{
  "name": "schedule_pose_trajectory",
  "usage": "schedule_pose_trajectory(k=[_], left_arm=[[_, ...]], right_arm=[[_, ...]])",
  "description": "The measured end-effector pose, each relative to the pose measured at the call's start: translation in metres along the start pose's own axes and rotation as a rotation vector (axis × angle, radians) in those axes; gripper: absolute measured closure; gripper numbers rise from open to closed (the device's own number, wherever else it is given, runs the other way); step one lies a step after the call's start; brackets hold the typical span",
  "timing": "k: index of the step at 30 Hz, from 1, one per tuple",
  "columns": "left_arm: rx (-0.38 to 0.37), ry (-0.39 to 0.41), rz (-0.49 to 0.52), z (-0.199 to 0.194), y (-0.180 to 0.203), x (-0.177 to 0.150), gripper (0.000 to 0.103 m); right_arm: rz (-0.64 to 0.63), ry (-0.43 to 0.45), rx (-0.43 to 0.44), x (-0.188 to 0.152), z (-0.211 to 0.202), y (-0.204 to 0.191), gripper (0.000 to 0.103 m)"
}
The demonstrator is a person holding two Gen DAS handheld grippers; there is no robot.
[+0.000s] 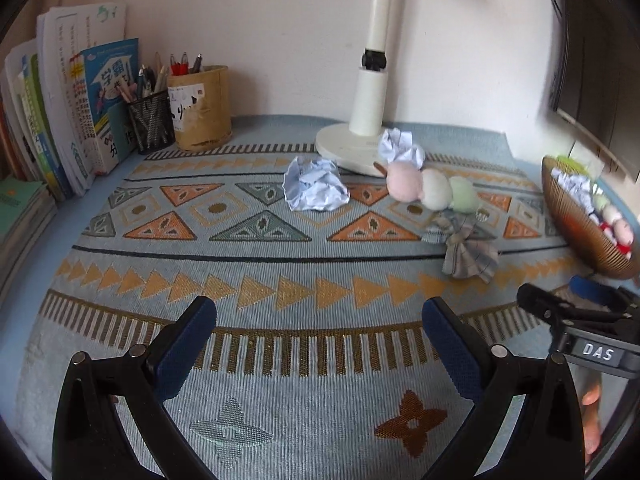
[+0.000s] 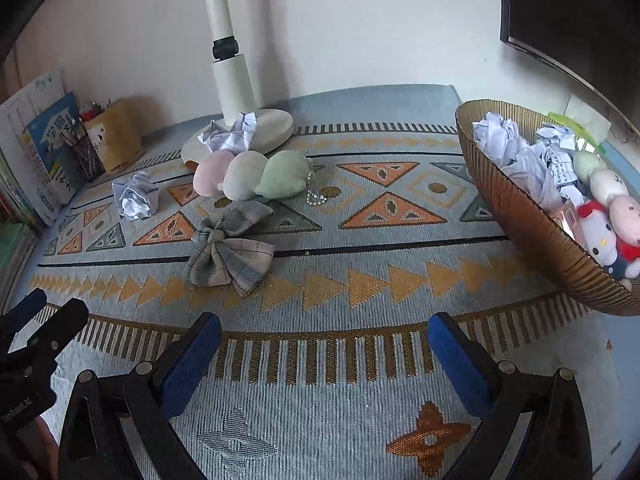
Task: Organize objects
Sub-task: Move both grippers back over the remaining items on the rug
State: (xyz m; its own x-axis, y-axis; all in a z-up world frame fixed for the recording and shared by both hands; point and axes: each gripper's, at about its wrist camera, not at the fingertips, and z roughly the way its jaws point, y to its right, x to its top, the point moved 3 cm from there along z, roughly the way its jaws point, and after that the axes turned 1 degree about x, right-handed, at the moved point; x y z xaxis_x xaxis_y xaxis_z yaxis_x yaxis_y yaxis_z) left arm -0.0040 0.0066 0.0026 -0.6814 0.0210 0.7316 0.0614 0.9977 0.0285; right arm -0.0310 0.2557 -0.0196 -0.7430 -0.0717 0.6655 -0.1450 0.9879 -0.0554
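Basket (image 2: 532,220) cut off at rt edge; both grippers (image 1: 320,344) (image 2: 326,356) spread wide, holding nothing.

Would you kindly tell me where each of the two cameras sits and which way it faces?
Left wrist view: on the left hand-held gripper, low over the patterned woven mat, facing the white lamp base; its open blue-padded fingers show, with the right hand-held gripper at the right edge.
Right wrist view: on the right hand-held gripper, facing the same wall, beside the ribbed brown bowl.
Both share the plaid fabric bow.
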Motion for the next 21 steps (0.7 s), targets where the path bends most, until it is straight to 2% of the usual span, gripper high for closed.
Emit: schedule_pose_trajectory(k=[6,21], left_arm=[[0.008,-0.02,-0.016,0.0033,-0.0037,-0.001,0.0],[-0.003,-0.025,-0.011,0.0038,-0.0014,-0.0016,0.0]], right_arm=[[-0.06,0.017,-0.02,-0.0007,-0.0028,-0.0111,0.0],[-0.059,0.01,-0.007,-0.0005,-0.0016,-0.0117,0.0]])
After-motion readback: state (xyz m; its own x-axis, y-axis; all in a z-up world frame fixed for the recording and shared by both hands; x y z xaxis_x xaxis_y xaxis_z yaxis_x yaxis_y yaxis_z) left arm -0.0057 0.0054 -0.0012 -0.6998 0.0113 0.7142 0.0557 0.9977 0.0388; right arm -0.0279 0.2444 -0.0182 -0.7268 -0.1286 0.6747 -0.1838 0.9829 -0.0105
